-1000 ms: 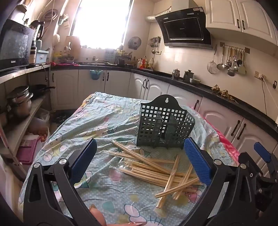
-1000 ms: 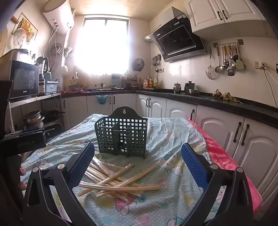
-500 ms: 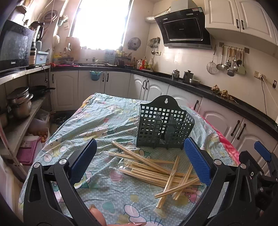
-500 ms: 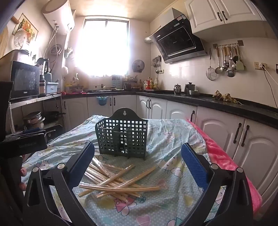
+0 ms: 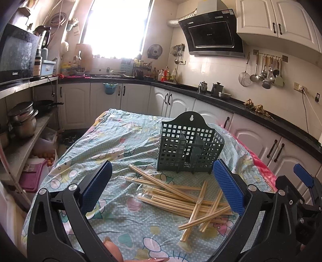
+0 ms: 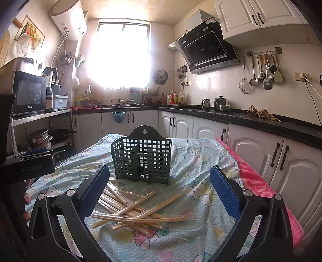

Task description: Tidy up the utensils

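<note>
A bright window (image 6: pixel 122 54) fills the far wall straight ahead of the claw, washing the tiled kitchen in glare. Below it runs a black countertop (image 6: pixel 237 115) over white cabinets (image 6: pixel 211 133), curving along the right side. A black range hood (image 6: pixel 207 50) hangs high to the right, with white upper cabinets (image 6: pixel 259 18) beside it and ladles on a wall rail (image 6: pixel 263 68) further right. To the left, a microwave (image 6: pixel 28 92) sits on a shelf with pots (image 5: pixel 22 119) beneath; a white water heater (image 6: pixel 69 19) is mounted above. The bench wears a pale cartoon-print cloth (image 6: pixel 197 159).
</note>
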Available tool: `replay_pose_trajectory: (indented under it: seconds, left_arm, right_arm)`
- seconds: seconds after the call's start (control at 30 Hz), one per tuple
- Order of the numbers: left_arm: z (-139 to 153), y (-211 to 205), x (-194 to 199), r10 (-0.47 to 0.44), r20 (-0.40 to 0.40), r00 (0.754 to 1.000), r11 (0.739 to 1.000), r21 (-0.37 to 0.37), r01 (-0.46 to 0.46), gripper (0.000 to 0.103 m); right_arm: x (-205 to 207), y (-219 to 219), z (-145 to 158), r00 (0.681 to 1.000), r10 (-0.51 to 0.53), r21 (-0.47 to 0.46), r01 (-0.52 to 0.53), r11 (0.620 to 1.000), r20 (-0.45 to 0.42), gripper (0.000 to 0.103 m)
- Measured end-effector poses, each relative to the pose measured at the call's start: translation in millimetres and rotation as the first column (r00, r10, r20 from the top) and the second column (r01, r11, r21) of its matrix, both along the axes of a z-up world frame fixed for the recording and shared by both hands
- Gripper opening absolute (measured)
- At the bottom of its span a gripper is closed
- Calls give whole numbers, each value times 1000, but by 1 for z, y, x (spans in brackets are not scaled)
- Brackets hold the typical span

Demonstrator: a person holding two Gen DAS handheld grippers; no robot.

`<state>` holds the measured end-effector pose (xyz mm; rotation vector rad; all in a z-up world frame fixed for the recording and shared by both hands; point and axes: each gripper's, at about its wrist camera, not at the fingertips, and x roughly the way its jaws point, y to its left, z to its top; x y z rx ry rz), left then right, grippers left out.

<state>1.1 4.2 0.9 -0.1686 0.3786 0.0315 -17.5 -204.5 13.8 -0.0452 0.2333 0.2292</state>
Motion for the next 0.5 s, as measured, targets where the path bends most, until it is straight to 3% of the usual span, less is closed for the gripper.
replay_pose_trajectory:
  seconds: [0.5]
  left_arm:
    - [3,-1,-1,-2,2,1000,1000,-2,2,93]
  right_arm:
    - [-1,1,0,1000,0,0,0,1000,1,97]
